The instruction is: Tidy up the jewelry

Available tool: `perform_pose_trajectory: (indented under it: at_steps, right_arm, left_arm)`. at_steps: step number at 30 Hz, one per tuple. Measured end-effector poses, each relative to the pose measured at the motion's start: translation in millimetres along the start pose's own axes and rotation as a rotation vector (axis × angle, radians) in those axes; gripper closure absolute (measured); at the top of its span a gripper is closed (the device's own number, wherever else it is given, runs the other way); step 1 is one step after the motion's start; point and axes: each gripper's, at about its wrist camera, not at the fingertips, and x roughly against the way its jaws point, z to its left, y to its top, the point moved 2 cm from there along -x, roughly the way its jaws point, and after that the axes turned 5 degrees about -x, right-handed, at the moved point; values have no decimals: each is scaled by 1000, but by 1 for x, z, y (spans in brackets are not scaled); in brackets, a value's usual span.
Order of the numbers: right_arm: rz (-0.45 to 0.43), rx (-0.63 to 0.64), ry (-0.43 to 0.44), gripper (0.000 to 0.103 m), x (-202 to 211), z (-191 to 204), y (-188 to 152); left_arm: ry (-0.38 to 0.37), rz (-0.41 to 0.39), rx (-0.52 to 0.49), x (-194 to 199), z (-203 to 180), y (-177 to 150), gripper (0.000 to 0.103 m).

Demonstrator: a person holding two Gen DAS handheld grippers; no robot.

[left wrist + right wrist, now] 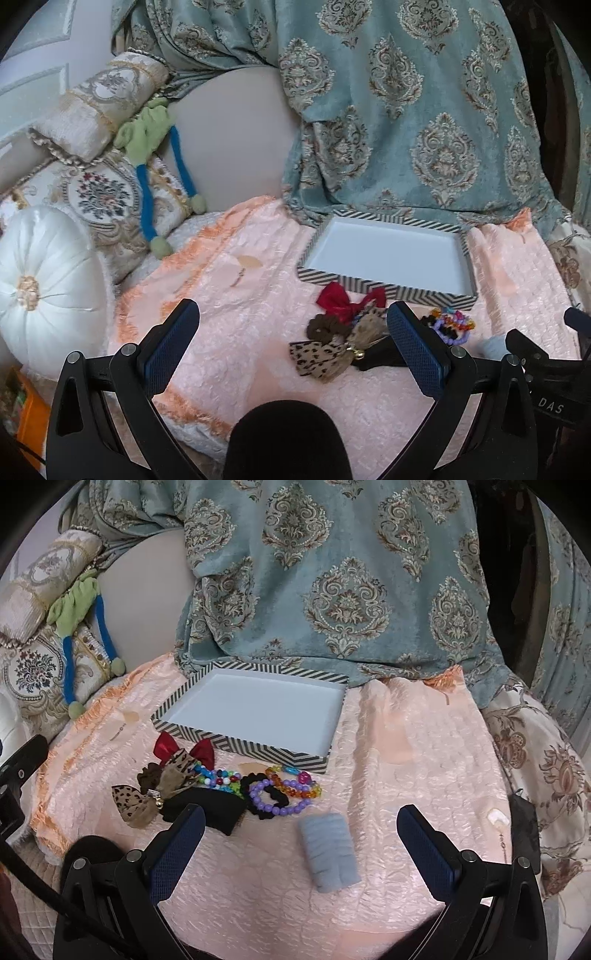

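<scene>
A shallow striped tray (384,284) (236,744) with a white inside lies empty on the pink bedspread. In front of it is a pile: a red bow (338,297) (166,746), a leopard bow (317,360) (131,805), a brown scrunchie (325,326), a black piece (218,810), beaded bracelets (288,786) (452,321) and a purple bead bracelet (275,801). A grey-blue scrunchie (330,851) lies between my right gripper's fingers. My left gripper (291,314) is open, the pile near its right finger. My right gripper (301,818) is open and empty.
The pink bedspread (236,302) (406,760) covers the bed. A teal patterned drape (388,110) hangs behind the tray. Cushions (44,280) and a green-and-blue soft toy (147,147) lie at the left. A floral cloth (535,768) is at the right.
</scene>
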Motion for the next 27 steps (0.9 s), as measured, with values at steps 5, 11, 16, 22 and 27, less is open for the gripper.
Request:
perform_pose_trajectory:
  at_steps: [5, 11, 16, 22, 27]
  right_arm:
    - [1, -27, -28, 0, 7, -4, 5]
    - [11, -16, 6, 0, 8, 6, 12]
    - [-1, -15, 70, 0, 6, 17, 11]
    - [19, 23, 83, 0, -1, 24, 2]
    - [23, 16, 100, 0, -2, 20, -1]
  left_arm:
    - [-57, -2, 6, -10, -2, 0, 1]
    - [-54, 20, 19, -21, 4, -2, 1]
    - [-30, 39, 24, -23, 8, -7, 1]
    - [-28, 56, 40, -23, 10, -10, 1]
    - [-20, 58, 30, -22, 5, -11, 1]
